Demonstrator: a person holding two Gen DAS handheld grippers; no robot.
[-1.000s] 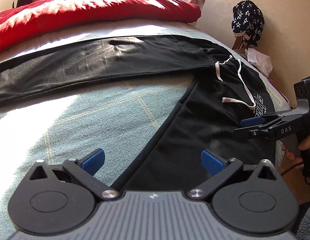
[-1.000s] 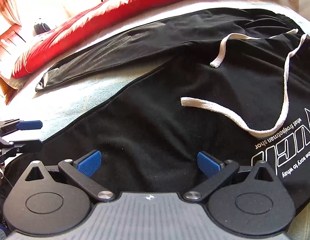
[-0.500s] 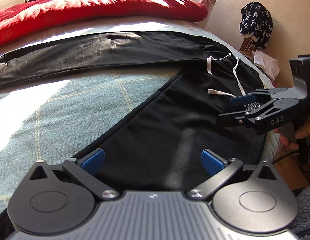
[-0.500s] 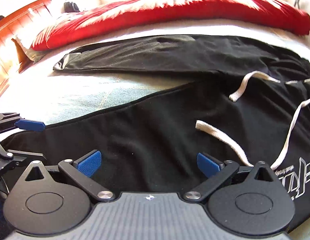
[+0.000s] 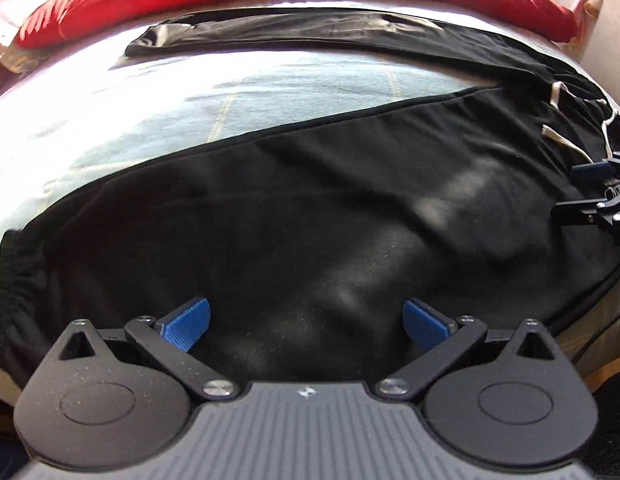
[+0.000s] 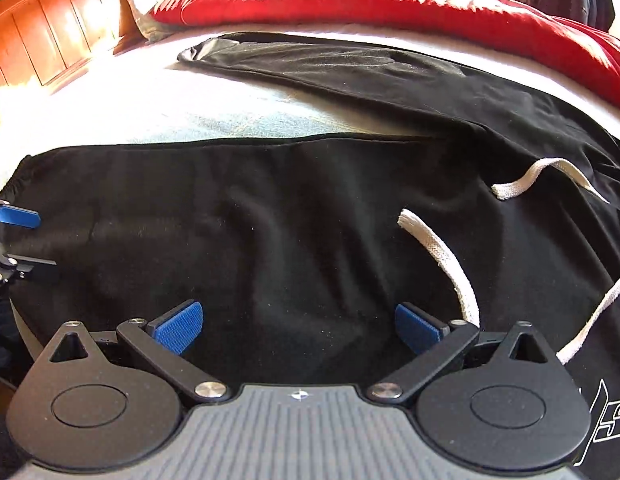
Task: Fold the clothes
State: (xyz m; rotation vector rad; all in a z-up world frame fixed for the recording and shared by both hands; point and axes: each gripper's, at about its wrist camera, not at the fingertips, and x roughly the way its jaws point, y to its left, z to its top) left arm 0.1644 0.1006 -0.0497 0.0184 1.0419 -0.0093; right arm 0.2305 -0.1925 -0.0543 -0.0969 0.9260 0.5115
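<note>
Both claws gape with nothing between their pads: the left gripper [image 5: 305, 326] and right gripper [image 6: 297, 326] hover low over the near leg of the black trousers [image 6: 269, 240], spread on the bed [image 5: 109, 112]. A loose white drawstring [image 6: 442, 256] lies just beside the right gripper, so a careless pinch could snag it and drag the waist askew.

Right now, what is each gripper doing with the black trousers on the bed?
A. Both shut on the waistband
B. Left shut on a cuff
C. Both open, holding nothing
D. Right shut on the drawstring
C: the left gripper and the right gripper both show blue pads spread wide above the black trousers, with nothing between them.
</note>
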